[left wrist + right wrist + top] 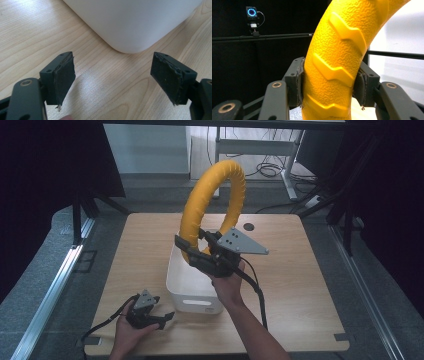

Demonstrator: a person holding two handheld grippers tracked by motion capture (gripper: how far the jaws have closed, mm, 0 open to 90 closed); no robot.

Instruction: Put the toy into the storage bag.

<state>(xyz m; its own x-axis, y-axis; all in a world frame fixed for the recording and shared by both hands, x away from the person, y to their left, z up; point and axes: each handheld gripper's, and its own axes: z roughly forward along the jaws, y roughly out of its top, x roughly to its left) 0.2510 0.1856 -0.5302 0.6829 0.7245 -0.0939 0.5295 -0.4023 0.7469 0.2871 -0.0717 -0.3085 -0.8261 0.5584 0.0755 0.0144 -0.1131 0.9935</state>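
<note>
Standing upright above the white bin (187, 292), yellow ring (212, 205) is clamped at its lower arc by the right claw (197, 251), pads tight on both sides. Left claw (159, 317) rests wide open, holding nothing, on the bench (300, 285) just beside the bin's corner.

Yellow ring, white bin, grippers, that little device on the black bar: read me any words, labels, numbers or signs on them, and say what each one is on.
No readable text anywhere.
Yellow ring: raised chevron tread and pebbled texture, no lettering.
White bin: plain walls, no label.
Right gripper and left gripper: bare black jaws, no markings.
Small device on the black bar: a glowing blue ring light, no characters legible.
</note>
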